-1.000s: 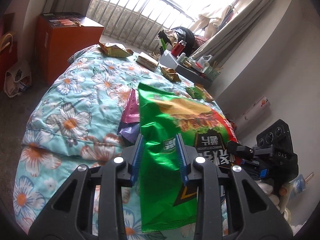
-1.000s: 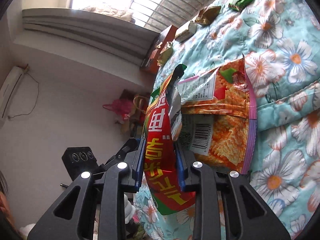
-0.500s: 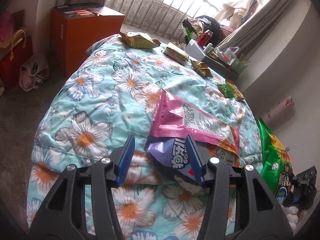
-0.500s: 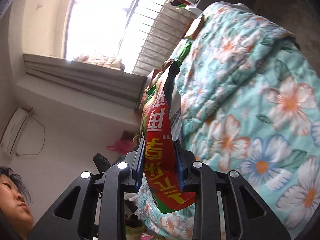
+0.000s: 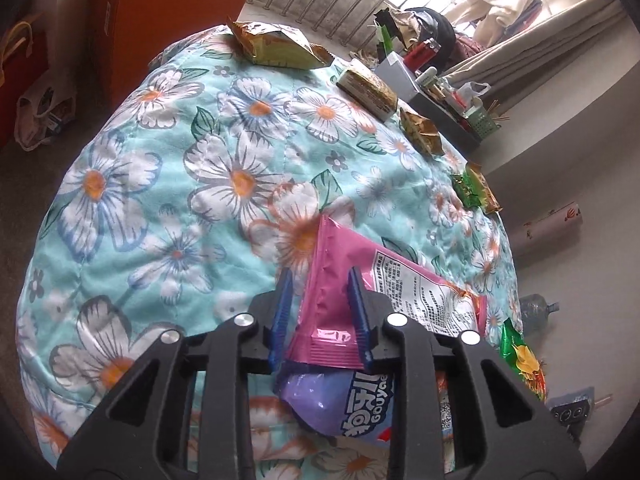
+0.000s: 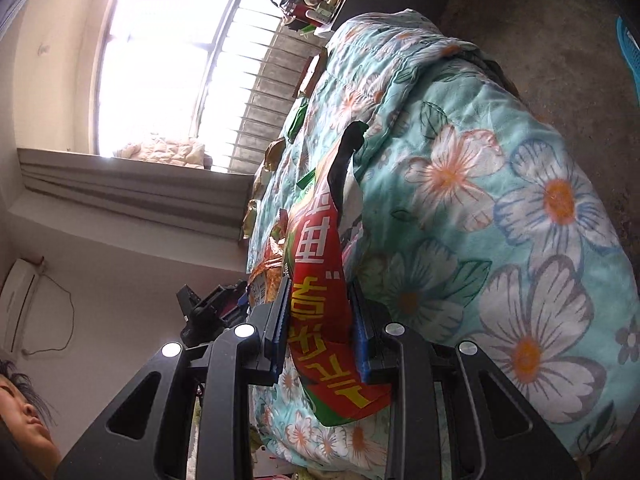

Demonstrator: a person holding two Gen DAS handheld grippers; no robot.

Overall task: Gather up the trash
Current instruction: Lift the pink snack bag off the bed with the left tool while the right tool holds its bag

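Observation:
On the flowered quilt [image 5: 168,208] lies a pink snack bag [image 5: 404,280] on top of a purple one [image 5: 340,400]. My left gripper [image 5: 320,312] has the pink bag's near corner between its blue pads. Its jaws are closing, and the corner spans the gap from pad to pad. My right gripper [image 6: 320,320] is shut on a red and green snack bag [image 6: 316,248], held up beside the bed; its green end [image 5: 520,360] shows at the right of the left wrist view. Farther up the quilt lie a gold bag [image 5: 276,46], a brown packet [image 5: 368,90] and small gold [image 5: 420,132] and green [image 5: 474,192] wrappers.
An orange box [image 5: 160,28] and bags on the floor [image 5: 36,120] stand left of the bed. A cluttered desk [image 5: 440,92] sits by the barred window. A water bottle [image 5: 536,312] lies at the right wall. A person's head [image 6: 20,432] is low on the left.
My left gripper let go of the green bag, swung over to the pink bag, opened wide, then closed round its corner. The right gripper rolled and carried its bag off beside the bed.

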